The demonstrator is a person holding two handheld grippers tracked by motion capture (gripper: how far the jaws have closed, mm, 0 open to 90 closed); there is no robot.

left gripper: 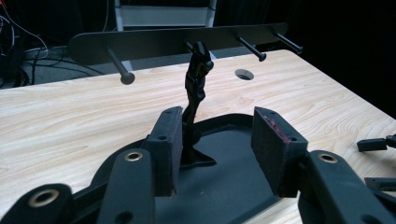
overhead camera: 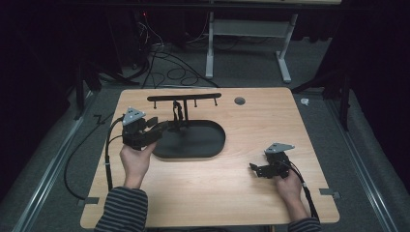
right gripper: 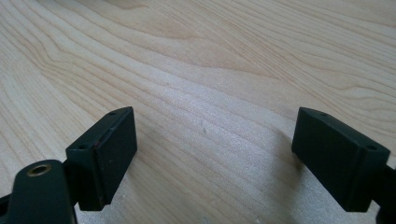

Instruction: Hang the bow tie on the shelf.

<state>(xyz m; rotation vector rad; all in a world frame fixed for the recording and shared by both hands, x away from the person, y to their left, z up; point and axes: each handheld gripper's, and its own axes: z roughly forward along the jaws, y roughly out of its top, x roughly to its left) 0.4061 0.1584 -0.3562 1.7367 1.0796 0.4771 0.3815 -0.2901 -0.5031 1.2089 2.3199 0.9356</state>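
A black stand sits at the table's left centre: an oval base (overhead camera: 203, 142), a thin upright post (overhead camera: 178, 115) and a crossbar (overhead camera: 183, 97) with several pegs. My left gripper (overhead camera: 167, 126) reaches over the base's left end. Seen from the left gripper view, the left gripper (left gripper: 217, 126) is open and the post (left gripper: 196, 79) rises just past its left pad (left gripper: 168, 144), with the crossbar (left gripper: 177, 39) behind. Nothing is pressed between the pads. My right gripper (overhead camera: 255, 170) rests low at the front right. In the right gripper view, the right gripper (right gripper: 215, 135) is open over bare wood.
A round cable hole (overhead camera: 240, 100) lies in the wooden table (overhead camera: 251, 121) right of the crossbar. Beyond the far edge are floor cables (overhead camera: 169, 72) and a white desk frame (overhead camera: 210, 43). The other gripper's jaws (left gripper: 373, 163) appear at the right of the left gripper view.
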